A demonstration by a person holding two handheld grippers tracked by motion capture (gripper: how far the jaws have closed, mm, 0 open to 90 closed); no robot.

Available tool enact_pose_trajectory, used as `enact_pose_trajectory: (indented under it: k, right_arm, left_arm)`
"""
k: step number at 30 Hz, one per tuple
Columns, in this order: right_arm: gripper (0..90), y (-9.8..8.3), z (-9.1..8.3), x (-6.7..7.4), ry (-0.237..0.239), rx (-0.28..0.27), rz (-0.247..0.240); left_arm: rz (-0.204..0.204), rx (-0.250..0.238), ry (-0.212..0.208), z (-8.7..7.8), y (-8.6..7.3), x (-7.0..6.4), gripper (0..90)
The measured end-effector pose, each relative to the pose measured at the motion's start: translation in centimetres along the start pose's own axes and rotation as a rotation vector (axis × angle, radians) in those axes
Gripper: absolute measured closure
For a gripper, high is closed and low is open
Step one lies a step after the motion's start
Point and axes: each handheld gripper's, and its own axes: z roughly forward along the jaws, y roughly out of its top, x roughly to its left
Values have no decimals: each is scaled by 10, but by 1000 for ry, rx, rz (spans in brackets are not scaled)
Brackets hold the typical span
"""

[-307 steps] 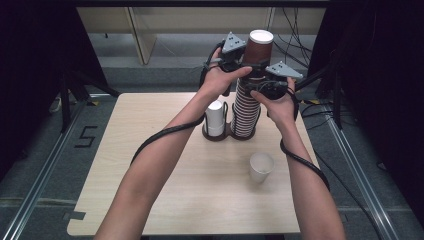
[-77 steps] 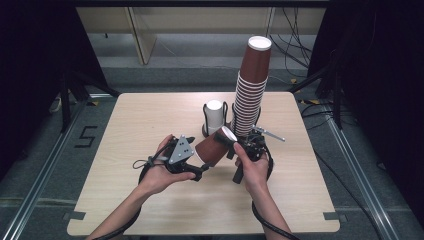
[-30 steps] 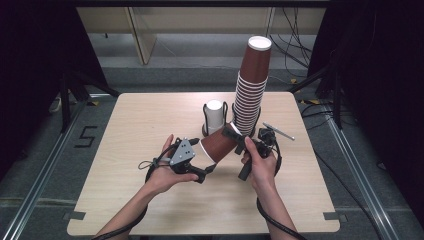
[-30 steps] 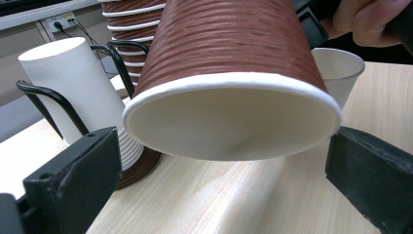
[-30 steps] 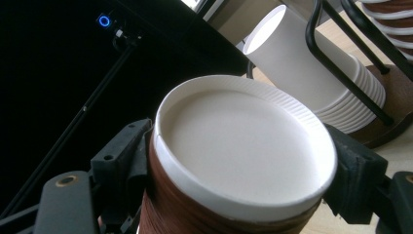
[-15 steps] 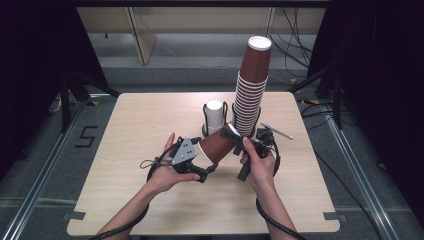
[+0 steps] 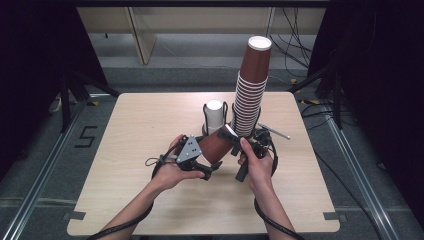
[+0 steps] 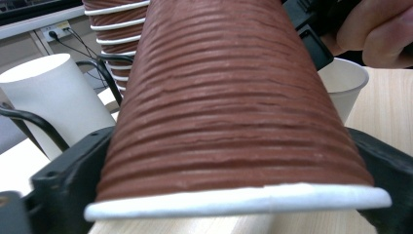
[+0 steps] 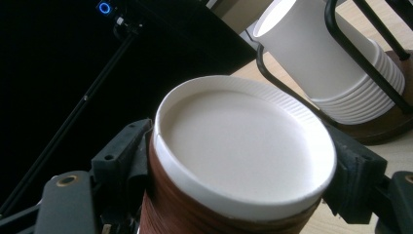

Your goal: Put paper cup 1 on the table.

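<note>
Between both tongs, right tongs [image 7: 231, 145] clamp brown cup [image 7: 216, 145]; left tongs [image 7: 202, 162] closing, seemingly touching.

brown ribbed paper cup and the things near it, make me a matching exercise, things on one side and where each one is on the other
Things:
1. brown ribbed paper cup
2. tall stack of brown paper cups
3. stack of white paper cups
4. single white paper cup

Places:
A. inside a black wire holder on the table
B. lying on its side between the left gripper and the right gripper
C. on the table, beyond the held cup in the left gripper view
D. rising high at the back, with one cup loose on top

Pairs: 1-B, 2-D, 3-A, 4-C
</note>
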Motion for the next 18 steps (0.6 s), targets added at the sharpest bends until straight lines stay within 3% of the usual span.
enact_pose_trajectory:
  k: [5,8,10,13,18]
  right_arm:
    - [222,1,-1,-3,-2,-9,-33]
    - [214,1,-1,0,4,-2,-6]
    - [208,1,0,-1,2,-8,-43]
    - [191,1,1,1,1,-10,-46]
    - [144,0,3,3,-31,-1,-94]
  left_arm:
    - [9,1,0,-1,1,0,60]
    - [14,7,-2,-3,2,2,80]
    - [10,9,-6,-4,3,2,93]
    - [3,11,-10,-5,4,3,106]
    - [7,8,-17,-7,5,2,120]
